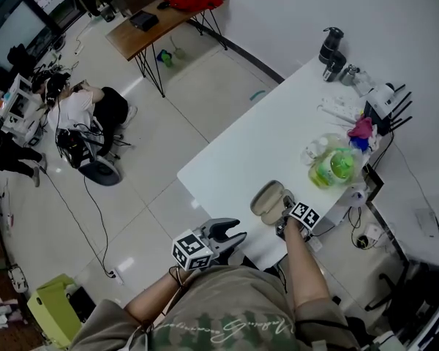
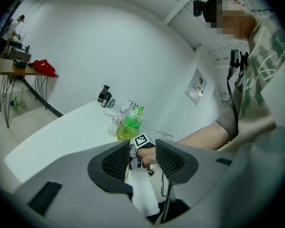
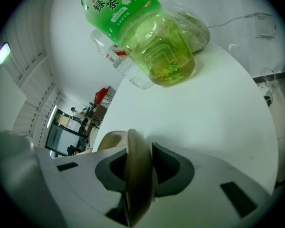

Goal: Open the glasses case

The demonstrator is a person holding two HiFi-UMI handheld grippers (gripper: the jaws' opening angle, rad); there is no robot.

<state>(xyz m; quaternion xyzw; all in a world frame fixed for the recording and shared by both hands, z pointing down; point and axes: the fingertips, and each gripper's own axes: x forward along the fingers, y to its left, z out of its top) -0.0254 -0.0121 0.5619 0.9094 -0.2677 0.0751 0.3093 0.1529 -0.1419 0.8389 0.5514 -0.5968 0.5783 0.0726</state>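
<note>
Left gripper [image 1: 233, 234] gapes empty; right gripper [image 3: 138, 164] clamps glasses case [image 1: 265, 198] on table [image 1: 238, 152].

Your head view is bright and evenly lit. The white table [image 1: 241, 152] shows only faint, soft shadows, and the glossy floor [image 1: 168, 123] carries pale reflections. Both gripper views bend straight lines and darken to black at the corners. In your right gripper view the glasses case [image 3: 137, 175] sits close to the lens and looks soft, light glows through the green bottle [image 3: 142, 27], and a light panel [image 3: 2, 53] glares at the left.
</note>
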